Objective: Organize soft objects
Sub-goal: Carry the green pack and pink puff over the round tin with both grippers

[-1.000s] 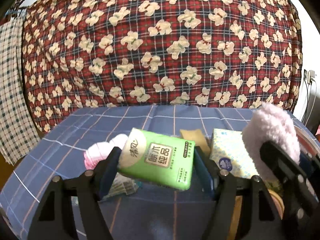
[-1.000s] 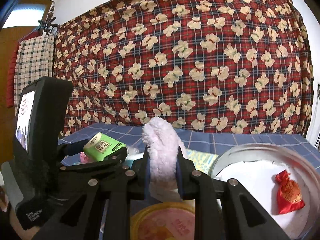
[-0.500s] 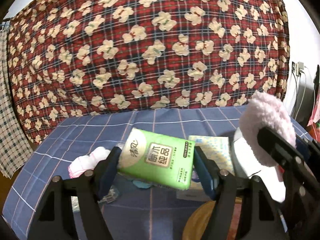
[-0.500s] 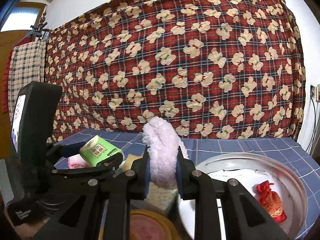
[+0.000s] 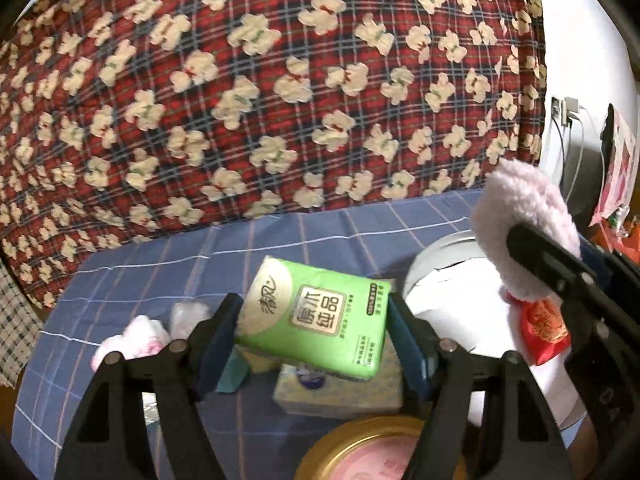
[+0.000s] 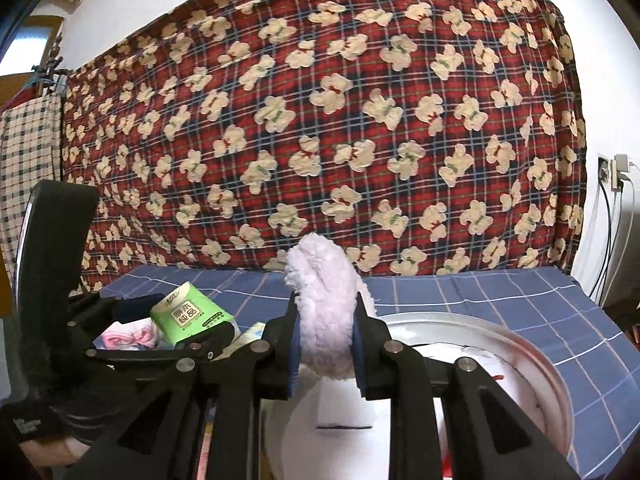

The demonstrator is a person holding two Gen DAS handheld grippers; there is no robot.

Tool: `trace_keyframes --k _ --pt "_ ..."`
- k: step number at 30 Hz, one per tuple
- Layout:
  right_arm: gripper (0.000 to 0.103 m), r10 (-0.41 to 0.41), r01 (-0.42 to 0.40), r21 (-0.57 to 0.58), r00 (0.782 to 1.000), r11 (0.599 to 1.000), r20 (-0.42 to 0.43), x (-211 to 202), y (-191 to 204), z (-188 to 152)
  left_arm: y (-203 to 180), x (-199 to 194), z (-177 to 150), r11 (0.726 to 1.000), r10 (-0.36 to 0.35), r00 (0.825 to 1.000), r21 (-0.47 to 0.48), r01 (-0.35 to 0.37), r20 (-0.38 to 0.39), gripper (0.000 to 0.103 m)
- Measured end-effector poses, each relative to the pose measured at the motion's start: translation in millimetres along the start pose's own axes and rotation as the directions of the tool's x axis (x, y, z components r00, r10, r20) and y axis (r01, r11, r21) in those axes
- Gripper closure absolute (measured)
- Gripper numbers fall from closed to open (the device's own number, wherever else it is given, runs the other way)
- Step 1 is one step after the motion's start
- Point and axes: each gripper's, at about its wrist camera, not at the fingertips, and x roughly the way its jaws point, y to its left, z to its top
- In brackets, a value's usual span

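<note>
Two grips: glossy tissue pack point(image 5: 316, 320); fluffy pad point(image 6: 326, 308)

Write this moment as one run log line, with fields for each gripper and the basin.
left gripper: shut on green tissue pack | right gripper: shut on fluffy white cloth | metal basin: red pouch inside

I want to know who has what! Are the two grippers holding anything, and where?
Left gripper: green tissue pack, by its short ends. Right gripper: fluffy white cloth, pinched mid-fold.

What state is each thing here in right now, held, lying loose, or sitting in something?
green tissue pack: clamped in left gripper, lifted
fluffy white cloth: squeezed in right gripper
red pouch: lying in the round metal basin
pink rolled cloth: loose on the table
yellow tissue box: resting on the table
</note>
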Motion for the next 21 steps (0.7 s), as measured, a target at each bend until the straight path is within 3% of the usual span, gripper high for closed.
trace_keyframes --k 17,21 --pt "0.078 -0.071 0.083 0.091 0.989 0.992 -0.132 15 -81 7 -60 17 20 0.99 -0.071 0.993 0.115 0.081 -0.089 0.031" --pt "0.078 -0.074 0.095 0.112 0.982 0.989 -0.176 19 -99 5 -69 24 22 0.985 -0.124 0.982 0.102 0.14 -0.144 0.031"
